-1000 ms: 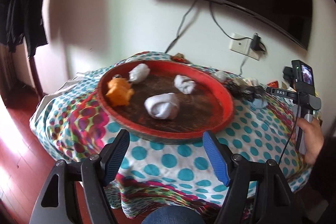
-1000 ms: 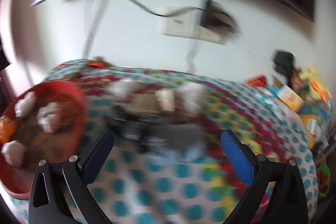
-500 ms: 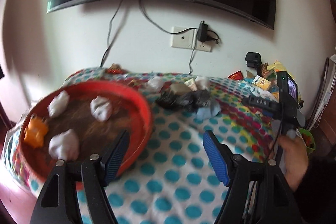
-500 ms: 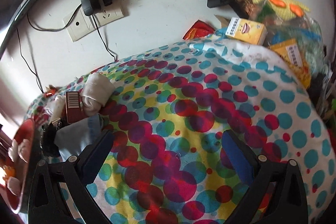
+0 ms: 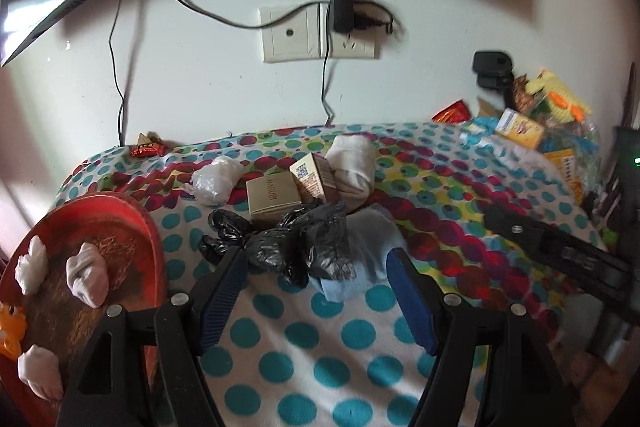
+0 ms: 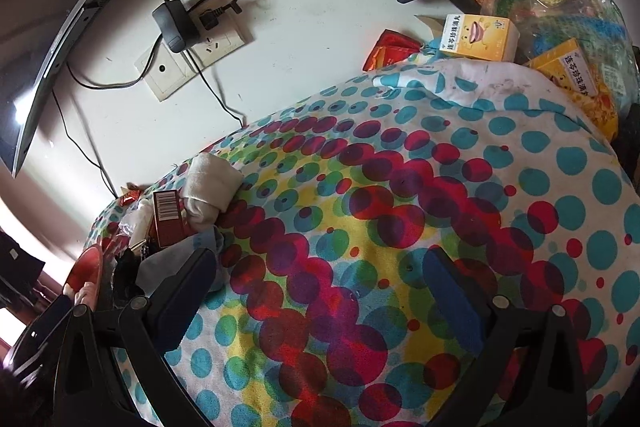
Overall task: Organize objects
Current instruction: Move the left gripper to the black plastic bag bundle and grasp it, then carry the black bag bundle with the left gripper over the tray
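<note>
The left gripper (image 5: 316,289) hangs with jaws spread wide and empty just short of the crumpled black plastic bag (image 5: 294,247). Behind that bag lie two tan cardboard boxes (image 5: 272,195); left of it sits the round red tray (image 5: 140,223). The right gripper (image 6: 320,291), jaws likewise apart, hovers over the polka-dot covered surface (image 6: 400,195).

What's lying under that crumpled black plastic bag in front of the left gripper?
The crumpled black plastic bag lies partly over a folded light blue cloth on the dotted tablecloth. Two tan cardboard boxes sit just behind it. Anything else beneath the bag is covered.
</note>
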A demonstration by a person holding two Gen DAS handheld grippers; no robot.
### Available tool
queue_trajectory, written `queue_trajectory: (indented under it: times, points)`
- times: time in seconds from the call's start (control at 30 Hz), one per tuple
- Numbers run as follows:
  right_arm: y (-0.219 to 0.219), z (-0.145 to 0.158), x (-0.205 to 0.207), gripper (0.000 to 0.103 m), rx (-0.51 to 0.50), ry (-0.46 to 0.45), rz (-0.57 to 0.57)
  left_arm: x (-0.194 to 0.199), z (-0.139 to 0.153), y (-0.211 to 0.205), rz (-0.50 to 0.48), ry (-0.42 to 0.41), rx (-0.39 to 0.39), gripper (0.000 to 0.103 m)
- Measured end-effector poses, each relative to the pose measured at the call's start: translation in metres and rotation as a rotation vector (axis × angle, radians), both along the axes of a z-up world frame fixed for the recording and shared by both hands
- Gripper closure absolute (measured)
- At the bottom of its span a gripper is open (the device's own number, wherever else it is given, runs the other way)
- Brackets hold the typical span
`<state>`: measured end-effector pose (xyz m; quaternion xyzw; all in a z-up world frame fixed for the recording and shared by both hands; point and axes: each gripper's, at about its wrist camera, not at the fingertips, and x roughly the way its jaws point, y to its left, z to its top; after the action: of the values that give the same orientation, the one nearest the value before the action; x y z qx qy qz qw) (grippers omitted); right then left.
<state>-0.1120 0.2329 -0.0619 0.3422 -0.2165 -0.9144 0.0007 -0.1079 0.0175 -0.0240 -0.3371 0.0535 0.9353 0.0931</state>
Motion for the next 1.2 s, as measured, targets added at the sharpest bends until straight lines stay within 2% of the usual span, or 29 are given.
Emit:
queue_trajectory:
  times: [0.13, 0.23, 0.3, 0.33, 0.43, 0.67, 0.77, 1.03, 1.2]
  points:
    - [0.0, 0.0, 0.001, 0.0, -0.007, 0.007, 0.01, -0.026, -0.019, 0.001, 0.062, -0.049, -0.049, 0.029]
    - [-0.002, 0.002, 0.002, 0.0, 0.0, 0.016, 0.018, -0.038, -0.025, -0.005, 0.087, -0.063, -0.047, 0.03]
    - [-0.005, 0.003, 0.002, 0.0, 0.009, 0.019, 0.023, -0.043, -0.026, -0.01, 0.094, -0.076, -0.013, 0.046]
    - [-0.005, 0.003, 0.002, 0.0, 0.013, 0.019, 0.024, -0.043, -0.026, -0.01, 0.095, -0.081, -0.011, 0.058]
    - [-0.006, 0.004, 0.002, 0.0, 0.015, 0.023, 0.025, -0.045, -0.025, -0.009, 0.081, -0.09, -0.008, 0.071]
    - [-0.006, 0.004, 0.002, 0.0, 0.018, 0.023, 0.025, -0.029, -0.006, -0.009, 0.045, -0.066, 0.012, 0.086]
    - [-0.006, 0.004, 0.001, 0.0, 0.018, 0.02, 0.023, -0.022, 0.007, -0.013, 0.037, -0.047, 0.025, 0.09]
    - [-0.005, 0.004, 0.002, 0.0, 0.021, 0.017, 0.021, -0.009, 0.057, -0.034, 0.024, 0.004, 0.06, 0.091]
    - [-0.005, 0.004, 0.001, 0.0, 0.019, 0.013, 0.024, -0.009, 0.091, -0.06, 0.051, 0.029, 0.067, 0.091]
